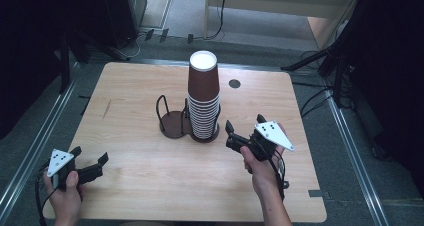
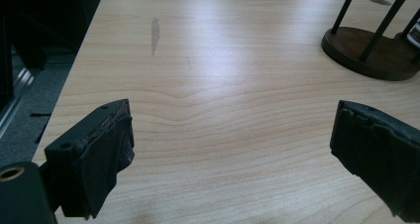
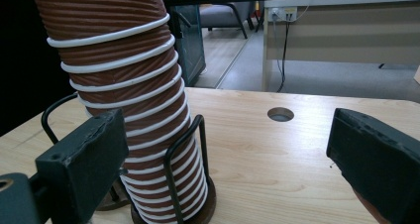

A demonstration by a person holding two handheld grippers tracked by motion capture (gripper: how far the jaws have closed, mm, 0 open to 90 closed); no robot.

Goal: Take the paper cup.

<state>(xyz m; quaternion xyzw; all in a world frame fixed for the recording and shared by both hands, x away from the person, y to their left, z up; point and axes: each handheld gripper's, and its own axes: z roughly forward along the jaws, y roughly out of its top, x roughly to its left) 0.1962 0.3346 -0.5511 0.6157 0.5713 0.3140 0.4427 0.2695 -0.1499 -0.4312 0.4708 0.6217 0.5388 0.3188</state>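
A tall stack of brown ribbed paper cups (image 1: 203,97) with white rims stands upside down in the right ring of a dark wire cup holder (image 1: 175,121) at the table's middle. In the right gripper view the cup stack (image 3: 129,100) rises close ahead, left of centre, inside the holder's wire loop (image 3: 185,159). My right gripper (image 1: 243,123) hovers open just right of the stack, jaws wide with nothing between them. My left gripper (image 1: 90,155) rests open near the front left corner, aimed across bare wood toward the holder's empty base (image 2: 369,53).
The wooden table (image 1: 140,171) has a round cable hole (image 1: 234,83) behind the stack, also in the right gripper view as the hole (image 3: 280,114). Dark stands and cables line both sides of the floor. A desk (image 3: 341,26) stands beyond the table.
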